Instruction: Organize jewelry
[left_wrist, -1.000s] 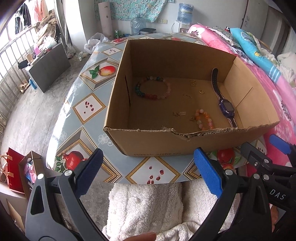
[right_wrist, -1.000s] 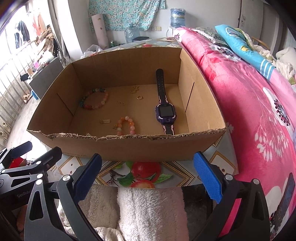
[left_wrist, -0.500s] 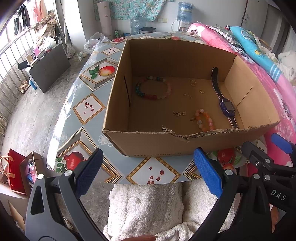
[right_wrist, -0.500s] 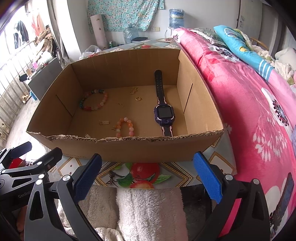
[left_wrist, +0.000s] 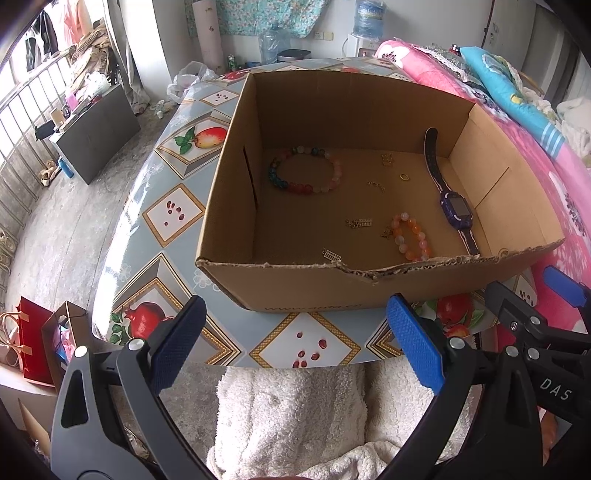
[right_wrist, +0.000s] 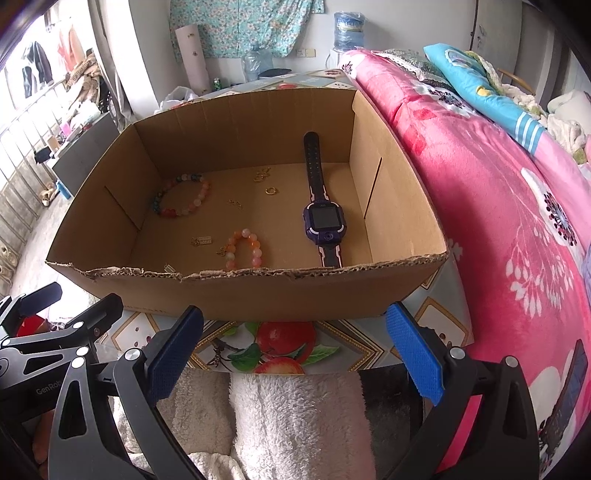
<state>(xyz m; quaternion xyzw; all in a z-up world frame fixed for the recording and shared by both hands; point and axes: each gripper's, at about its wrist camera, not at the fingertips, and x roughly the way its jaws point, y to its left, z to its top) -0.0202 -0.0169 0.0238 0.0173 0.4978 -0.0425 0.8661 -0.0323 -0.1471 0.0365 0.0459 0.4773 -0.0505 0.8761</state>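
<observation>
An open cardboard box (left_wrist: 295, 288) (right_wrist: 258, 295) stands on the patterned table. On its floor lie a multicoloured bead bracelet (left_wrist: 304, 175) (right_wrist: 183, 195), an orange bead bracelet (left_wrist: 410, 236) (right_wrist: 245, 249), a purple smartwatch (left_wrist: 448, 195) (right_wrist: 323, 212), a gold ring (left_wrist: 404, 177) (right_wrist: 271, 191) and several small gold charms (left_wrist: 360, 222) (right_wrist: 201, 241). My left gripper (left_wrist: 295, 350) is open and empty, held short of the box's near wall. My right gripper (right_wrist: 293, 350) is likewise open and empty in front of the box.
The fruit-print tablecloth (left_wrist: 173, 218) rounds off at the left and near edges. A pink floral blanket (right_wrist: 517, 221) on a bed lies close to the right of the box. White fluffy fabric (left_wrist: 295, 417) sits below the grippers. Gift bags (left_wrist: 33, 339) stand on the floor at left.
Both views have risen slightly, showing more of the box floor; the grippers stay open and nothing in the box has moved.
</observation>
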